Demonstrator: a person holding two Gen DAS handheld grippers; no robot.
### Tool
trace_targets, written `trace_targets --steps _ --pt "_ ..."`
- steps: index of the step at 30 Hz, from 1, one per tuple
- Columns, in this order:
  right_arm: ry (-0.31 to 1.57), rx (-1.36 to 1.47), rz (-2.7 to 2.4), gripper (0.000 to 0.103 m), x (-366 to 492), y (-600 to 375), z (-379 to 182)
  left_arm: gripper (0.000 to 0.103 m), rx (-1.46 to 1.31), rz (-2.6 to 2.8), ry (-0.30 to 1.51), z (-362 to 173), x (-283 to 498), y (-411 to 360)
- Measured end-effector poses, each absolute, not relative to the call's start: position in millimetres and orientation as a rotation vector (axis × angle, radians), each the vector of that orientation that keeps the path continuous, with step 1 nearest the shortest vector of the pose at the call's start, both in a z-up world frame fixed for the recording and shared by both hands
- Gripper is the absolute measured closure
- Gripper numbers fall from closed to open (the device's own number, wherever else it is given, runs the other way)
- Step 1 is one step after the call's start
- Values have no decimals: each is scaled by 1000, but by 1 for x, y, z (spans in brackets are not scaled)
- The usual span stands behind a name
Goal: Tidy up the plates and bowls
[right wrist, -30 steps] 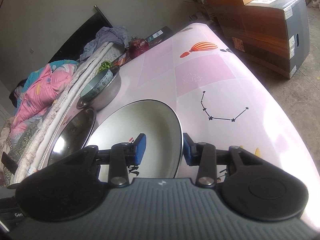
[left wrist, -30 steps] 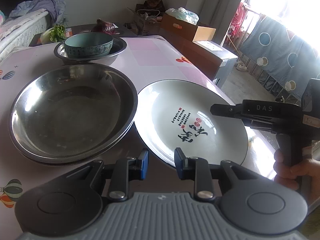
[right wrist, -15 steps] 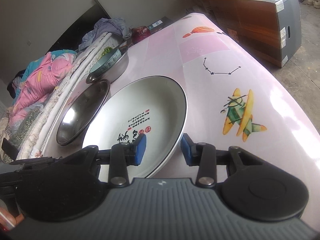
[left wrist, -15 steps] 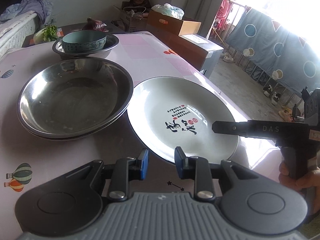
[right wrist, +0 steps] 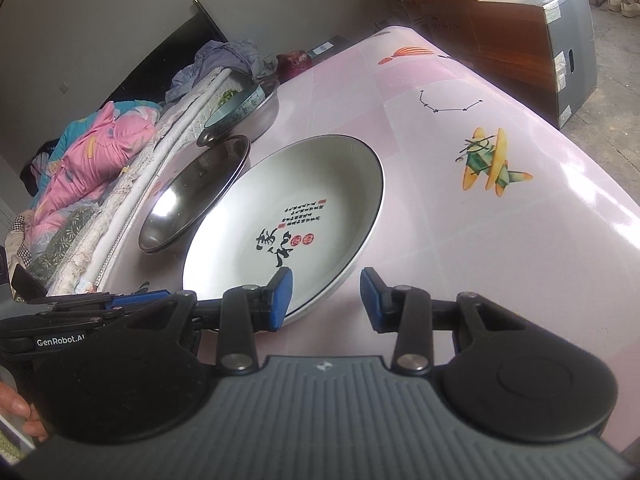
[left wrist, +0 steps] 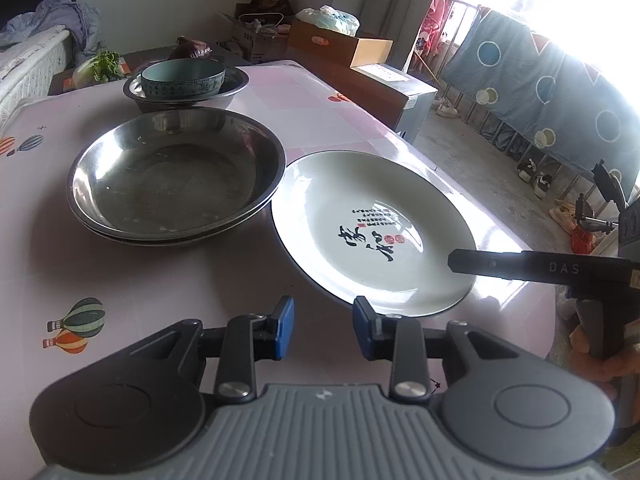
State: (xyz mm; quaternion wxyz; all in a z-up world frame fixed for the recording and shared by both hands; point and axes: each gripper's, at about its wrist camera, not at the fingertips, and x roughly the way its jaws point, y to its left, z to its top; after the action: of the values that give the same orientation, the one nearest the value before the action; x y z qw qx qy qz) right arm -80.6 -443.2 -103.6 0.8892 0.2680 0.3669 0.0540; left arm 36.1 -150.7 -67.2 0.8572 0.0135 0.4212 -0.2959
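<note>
White plate (left wrist: 372, 232) beside stacked steel basins (left wrist: 176, 176), both claws apart.

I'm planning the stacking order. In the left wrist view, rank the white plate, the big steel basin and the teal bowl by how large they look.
1. Big steel basin and white plate: look alike in width, and the plate lies nearer the camera, so unranked.
2. Teal bowl: clearly smallest, though farthest away.

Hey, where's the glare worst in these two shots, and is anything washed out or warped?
Left wrist view: the window at upper right is blown out to white, with a bright sheen on the table beside the white plate. Right wrist view: softer glare on the table's right edge, a bright reflection in the steel pan. Both views bend edges, fisheye-style.
</note>
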Motion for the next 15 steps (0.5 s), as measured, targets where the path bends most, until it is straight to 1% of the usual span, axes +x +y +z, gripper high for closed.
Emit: trace_targets --steps 1,4,9,12,13,14,15 --pt "758 569 97 66 -79 -449 -104 63 25 -619 884 -66 38 -151" --pt "752 590 58 66 -69 -461 -107 59 29 -614 880 -65 47 -152" --pt "739 613 52 66 -46 -470 -112 57 35 -597 909 -69 65 -159" --pt "738 607 64 67 -30 -468 -114 59 39 -593 927 -75 73 -164" --pt "741 605 68 69 -26 -467 -115 60 42 -591 931 -76 75 -165" --pt "743 602 74 71 -22 -466 -115 62 46 -585 938 -78 76 -166" --pt "744 598 79 72 -19 -464 -116 68 47 -583 944 -80 78 -167"
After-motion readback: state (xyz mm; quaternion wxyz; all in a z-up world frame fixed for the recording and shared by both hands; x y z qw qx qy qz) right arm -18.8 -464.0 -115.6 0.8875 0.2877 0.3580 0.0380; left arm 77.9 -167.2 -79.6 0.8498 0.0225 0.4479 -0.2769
